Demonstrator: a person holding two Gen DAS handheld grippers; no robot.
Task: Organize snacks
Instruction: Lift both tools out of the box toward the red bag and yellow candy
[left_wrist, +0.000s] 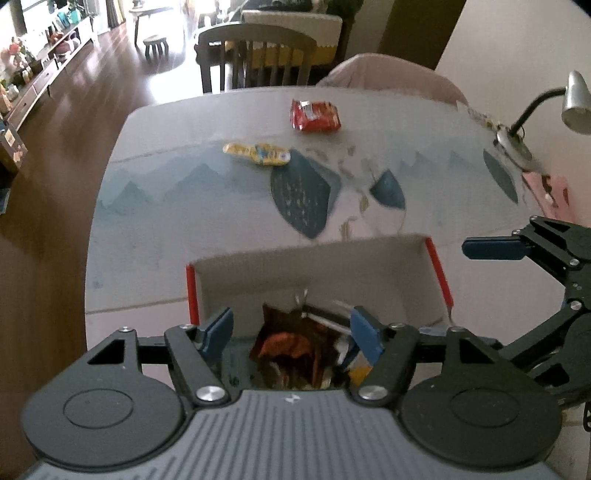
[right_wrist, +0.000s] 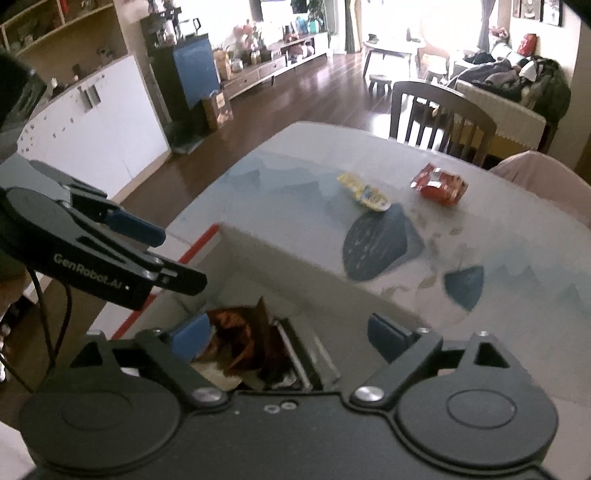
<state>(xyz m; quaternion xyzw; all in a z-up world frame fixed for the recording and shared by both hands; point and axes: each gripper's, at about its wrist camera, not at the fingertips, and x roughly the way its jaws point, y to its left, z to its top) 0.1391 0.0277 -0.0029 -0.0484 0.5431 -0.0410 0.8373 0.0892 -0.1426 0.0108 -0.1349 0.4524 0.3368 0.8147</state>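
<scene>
A cardboard box (left_wrist: 314, 258) with red edges stands at the table's near edge and holds several snack packets (left_wrist: 291, 347); it also shows in the right wrist view (right_wrist: 236, 251). My left gripper (left_wrist: 291, 330) hovers open and empty over the box. My right gripper (right_wrist: 291, 332) is open and empty above the packets (right_wrist: 240, 343). A red snack packet (left_wrist: 314, 115) and a yellow snack packet (left_wrist: 258, 153) lie far across the table, also in the right wrist view as the red (right_wrist: 439, 184) and yellow (right_wrist: 364, 192) packets.
The table has a blue-patterned cloth (left_wrist: 299, 192). A desk lamp (left_wrist: 532, 118) stands at the right edge. A dark wooden chair (left_wrist: 255, 55) and a covered chair (left_wrist: 391, 74) stand behind the table. The right gripper's finger (left_wrist: 495, 249) reaches in beside the box.
</scene>
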